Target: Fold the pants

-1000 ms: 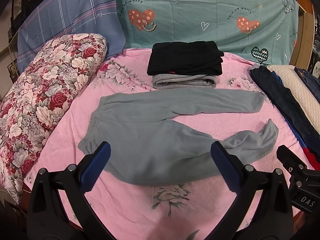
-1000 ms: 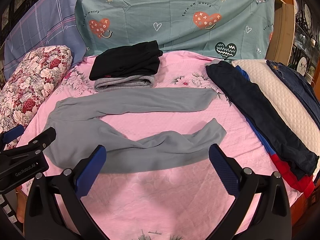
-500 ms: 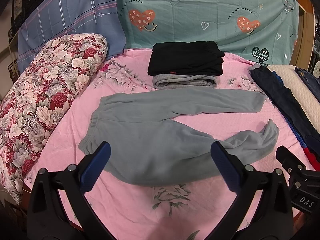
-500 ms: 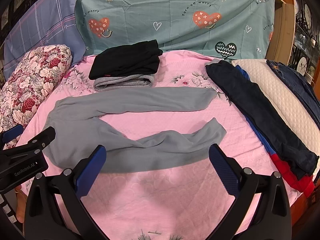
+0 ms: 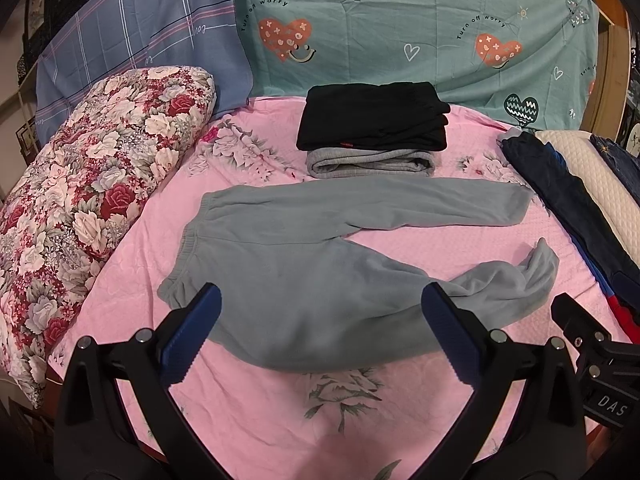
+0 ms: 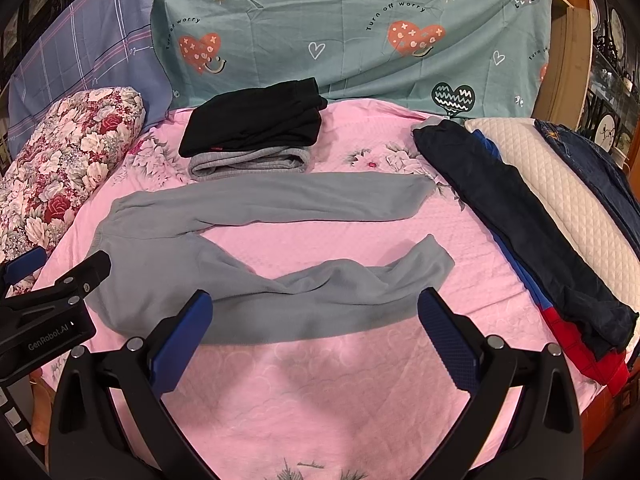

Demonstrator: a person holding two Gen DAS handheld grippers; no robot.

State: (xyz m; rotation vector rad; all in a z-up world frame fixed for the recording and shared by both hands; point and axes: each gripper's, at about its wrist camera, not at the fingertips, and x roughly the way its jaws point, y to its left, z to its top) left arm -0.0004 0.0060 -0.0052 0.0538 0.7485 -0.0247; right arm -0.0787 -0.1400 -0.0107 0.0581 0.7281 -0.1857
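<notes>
Grey sweatpants (image 5: 304, 264) lie spread flat on the pink bed sheet (image 5: 256, 392), waistband to the left, both legs running right; they also show in the right wrist view (image 6: 224, 280). The far leg lies straight, the near leg is wavy with its cuff turned up. My left gripper (image 5: 320, 328) is open and empty, hovering over the seat near the front hem. My right gripper (image 6: 316, 332) is open and empty, above the near leg. Each gripper shows at the edge of the other's view.
A folded stack of black pants on grey pants (image 5: 372, 132) sits behind the sweatpants. A floral pillow (image 5: 80, 208) lies left. Dark navy, blue and red clothes (image 6: 520, 232), a white quilted pad (image 6: 568, 196) and jeans lie right. Teal and blue sheets hang behind.
</notes>
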